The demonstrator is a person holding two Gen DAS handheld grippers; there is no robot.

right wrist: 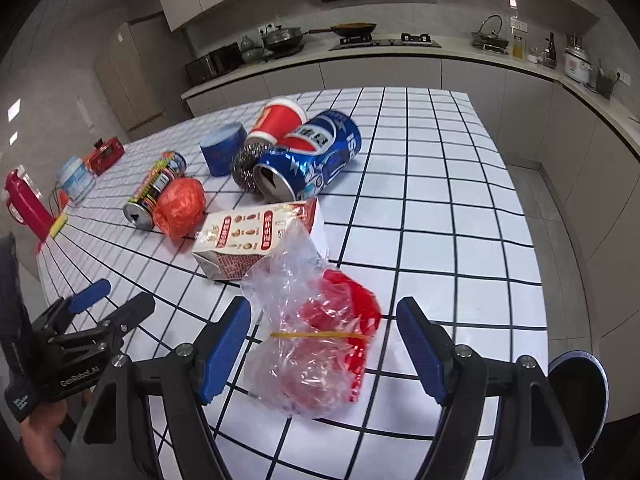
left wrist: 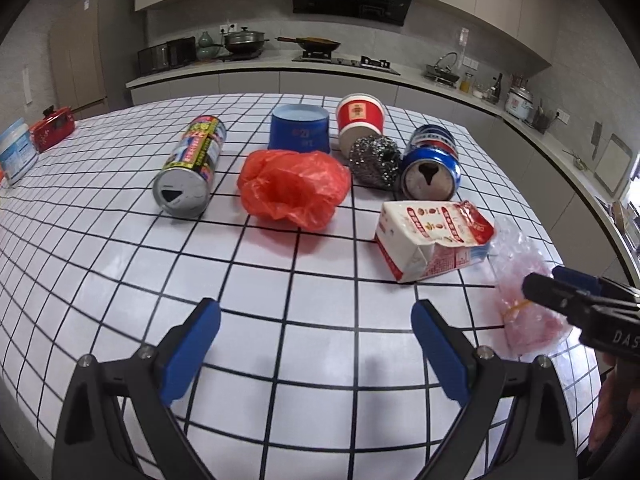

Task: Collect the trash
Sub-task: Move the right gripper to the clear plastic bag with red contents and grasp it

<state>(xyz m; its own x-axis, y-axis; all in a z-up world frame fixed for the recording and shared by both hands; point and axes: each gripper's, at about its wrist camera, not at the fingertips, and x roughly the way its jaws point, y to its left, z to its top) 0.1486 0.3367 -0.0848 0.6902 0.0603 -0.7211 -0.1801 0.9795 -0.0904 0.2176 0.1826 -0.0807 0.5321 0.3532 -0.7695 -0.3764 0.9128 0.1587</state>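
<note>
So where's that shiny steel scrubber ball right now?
The steel scrubber lies mid-table toward the far side, wedged between the red paper cup behind it and the blue soda can on its right; the right wrist view shows it left of that can.

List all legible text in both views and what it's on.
"GenRobot.AI": body of the left gripper.
"DAS", cut off at the frame edge: body of the right gripper.
"PSI", partial, inverted: blue cola can.
Carton, striped can, red cup, blue tub: print too blurred to read.
</note>
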